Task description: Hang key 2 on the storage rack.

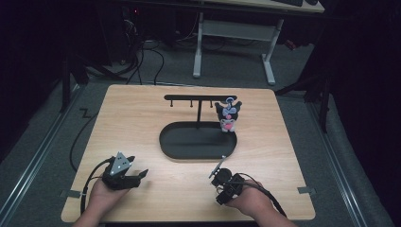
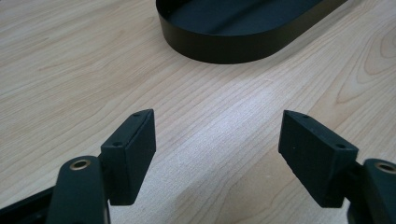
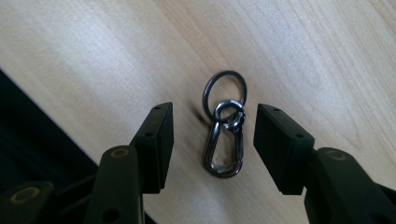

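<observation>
High view: you stand at a wooden table [image 1: 142,113] w/ a gripper in each hand, both low at the near edge. Your left gripper [image 1: 137,177] sits near the front-left corner, jaws spread apart over bare wood. Your right gripper [image 1: 218,171] is front-centre, pointing toward the black oval tray [image 1: 170,144] in the middle of the table. From the tray rises a black T-shaped rack [image 1: 199,106], and a small dark plush toy [image 1: 228,116] w/ a pink front hangs at the rack's right end, above the tray's right side. Left gripper view: your left gripper [image 2: 217,140] has its jaws wide, nothing between them, just wood grain; the tray's [image 2: 224,46] curved wall lies ahead, well apart from the tips. Right gripper view: your right gripper [image 3: 214,135] has its jaws at a moderate gap, straddling a silver clip [image 3: 225,149] linked to a key ring [image 3: 224,91]. The clip lies flat on the wood between the pads; neither pad touches it, and the ring lies just past the tips.
</observation>
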### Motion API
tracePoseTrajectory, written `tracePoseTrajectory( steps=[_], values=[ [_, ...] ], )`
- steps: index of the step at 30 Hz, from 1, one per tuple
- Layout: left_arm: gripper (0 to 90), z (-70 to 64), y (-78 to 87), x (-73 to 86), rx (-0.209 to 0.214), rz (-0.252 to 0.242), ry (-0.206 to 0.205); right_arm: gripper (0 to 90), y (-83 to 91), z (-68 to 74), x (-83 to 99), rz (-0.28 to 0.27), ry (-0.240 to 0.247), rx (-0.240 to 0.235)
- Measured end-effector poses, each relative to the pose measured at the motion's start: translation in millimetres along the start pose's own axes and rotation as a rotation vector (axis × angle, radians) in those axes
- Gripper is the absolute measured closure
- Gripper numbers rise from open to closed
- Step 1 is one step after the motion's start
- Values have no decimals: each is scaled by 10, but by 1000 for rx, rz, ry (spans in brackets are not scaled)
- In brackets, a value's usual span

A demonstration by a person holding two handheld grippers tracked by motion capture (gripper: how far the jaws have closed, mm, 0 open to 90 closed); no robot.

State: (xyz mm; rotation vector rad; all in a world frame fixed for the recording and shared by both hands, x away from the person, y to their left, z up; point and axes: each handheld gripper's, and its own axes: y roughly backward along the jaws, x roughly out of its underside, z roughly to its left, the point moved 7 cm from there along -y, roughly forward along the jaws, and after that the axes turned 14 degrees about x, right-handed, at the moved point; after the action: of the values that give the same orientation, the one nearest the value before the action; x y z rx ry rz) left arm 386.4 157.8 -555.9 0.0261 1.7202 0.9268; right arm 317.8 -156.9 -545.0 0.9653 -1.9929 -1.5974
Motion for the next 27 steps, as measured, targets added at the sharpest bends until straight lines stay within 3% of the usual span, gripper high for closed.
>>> tracePoseTrajectory(
  steps=[5, 9, 14, 21, 27],
  values=[
    [281, 7, 7, 0, -4, -2, 0, 503, -76, 10, -82, 4, 7, 7],
    [281, 16, 7, 6, -4, -3, 3, 610, -92, 15, -127, 6, 22, 30],
    [283, 21, 13, 7, -2, -1, 3, 656, -75, -12, -120, 11, 25, 34],
    [284, 11, 8, 9, -1, -1, 1, 736, -16, -145, -51, 15, -14, 38],
    [284, 17, 13, 18, -2, 0, 5, 769, -49, -140, -5, 23, -35, 15]
  ],
)
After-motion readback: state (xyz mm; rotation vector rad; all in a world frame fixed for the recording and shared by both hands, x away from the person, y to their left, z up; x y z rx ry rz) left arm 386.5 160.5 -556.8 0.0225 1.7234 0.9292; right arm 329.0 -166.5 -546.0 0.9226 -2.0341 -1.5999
